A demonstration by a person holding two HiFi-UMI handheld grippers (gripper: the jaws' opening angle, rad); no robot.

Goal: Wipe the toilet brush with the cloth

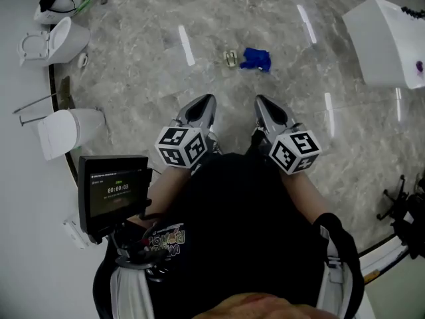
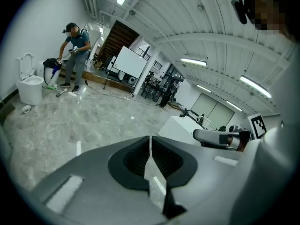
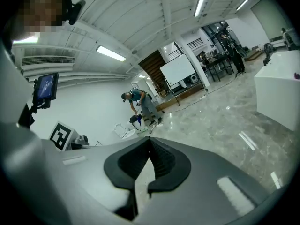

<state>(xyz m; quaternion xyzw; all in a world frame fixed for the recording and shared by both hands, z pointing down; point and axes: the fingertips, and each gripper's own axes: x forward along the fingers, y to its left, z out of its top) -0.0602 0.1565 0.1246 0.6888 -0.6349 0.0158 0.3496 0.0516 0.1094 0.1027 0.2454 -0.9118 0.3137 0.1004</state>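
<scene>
The left claw (image 1: 207, 100) is pressed together with nothing between its dark ribbed pads. The right claw (image 1: 261, 101) is likewise closed and empty. Each gripper view shows its own jaws meeting along a thin seam, with only floor and room beyond. Both claws are held side by side in front of the person's dark-clothed body, angled down toward the floor ahead.

The grey marbled stone floor (image 1: 279, 18) carries everything else. At its right edge stands a large white box-shaped cabinet (image 1: 385, 38). Along its left edge, against the white wall, sit a white ceramic toilet (image 1: 56, 40) near the far corner and a second white toilet (image 1: 66, 130) closer to the person. Out on the open floor, well ahead of both claws and roughly in line with the gap between them, lies the small crumpled blue cloth (image 1: 256, 59). Just beside it on its left is a smaller pale object (image 1: 230, 58), too small to identify, so it may or may not be the toilet brush. No brush can be picked out for certain in any view.

By this showing the task has not begun. The cloth lies untouched on the floor, neither claw holds anything, and nothing is being wiped. Everything is left to do: reaching the cloth, picking it up, getting hold of the brush, and rubbing the cloth over it.
</scene>
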